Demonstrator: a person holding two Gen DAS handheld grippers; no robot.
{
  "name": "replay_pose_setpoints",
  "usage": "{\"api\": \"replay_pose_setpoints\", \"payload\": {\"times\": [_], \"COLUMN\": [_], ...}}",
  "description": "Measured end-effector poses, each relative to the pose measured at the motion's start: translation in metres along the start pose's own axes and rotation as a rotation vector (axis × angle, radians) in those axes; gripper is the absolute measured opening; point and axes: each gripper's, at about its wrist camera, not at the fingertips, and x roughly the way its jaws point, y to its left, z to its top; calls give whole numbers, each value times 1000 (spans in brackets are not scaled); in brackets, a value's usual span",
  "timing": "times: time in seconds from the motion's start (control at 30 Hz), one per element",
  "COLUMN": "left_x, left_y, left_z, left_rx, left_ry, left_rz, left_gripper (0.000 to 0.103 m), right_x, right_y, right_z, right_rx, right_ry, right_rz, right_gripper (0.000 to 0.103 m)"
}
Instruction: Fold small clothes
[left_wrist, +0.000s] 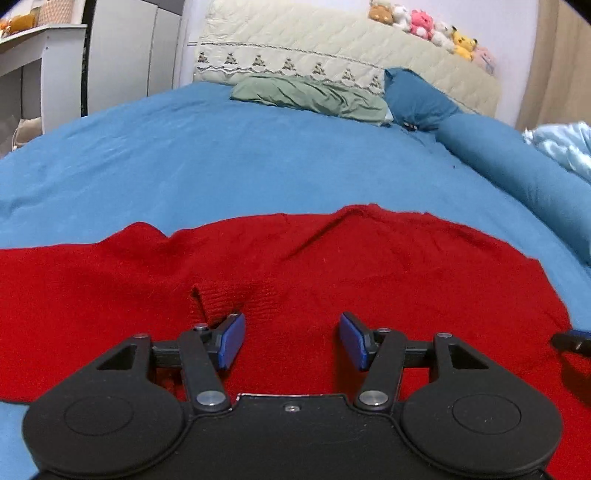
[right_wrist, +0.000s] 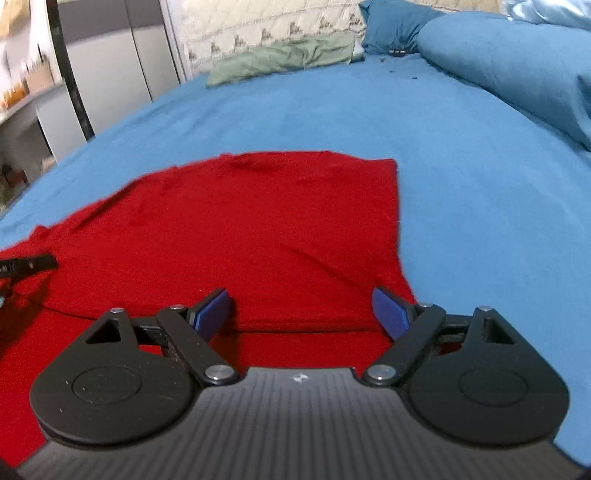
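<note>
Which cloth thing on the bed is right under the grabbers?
The red garment, spread flat beneath both open grippers. The green cloth lies crumpled far off by the headboard, and the pale blue bundle sits off to the right.

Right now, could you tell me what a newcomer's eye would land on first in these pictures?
The red garment spread flat on the blue bed, filling the near half of both views. Next, the two open grippers over it: left above its middle, right near its right edge. Last, the row of plush toys on the headboard at the far end.
</note>
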Motion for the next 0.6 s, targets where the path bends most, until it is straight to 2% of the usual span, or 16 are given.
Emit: {"api": "replay_pose_setpoints", "payload": {"times": [0.23,0.37,0.5,0.6], "left_x": [-4,-6,-34,-63], "left_y": [2,-7,-9,-4], "left_z": [-6,4,19,34], "left_rx": [12,25,21,-1], "left_ry": [24,51,32,-7], "left_rz": [26,55,67,74], "left_gripper": [63,63,63,70], "right_x": [-13,-23,-54,-84], "right_y": [4,4,16,27], "right_z": [-4,0,14,31], "right_rx": [-38,15,2,-6], "right_ry": [14,19,-10,-40], "right_rz": [-32,-23,-18,2], "right_gripper": [99,100,101,102]}}
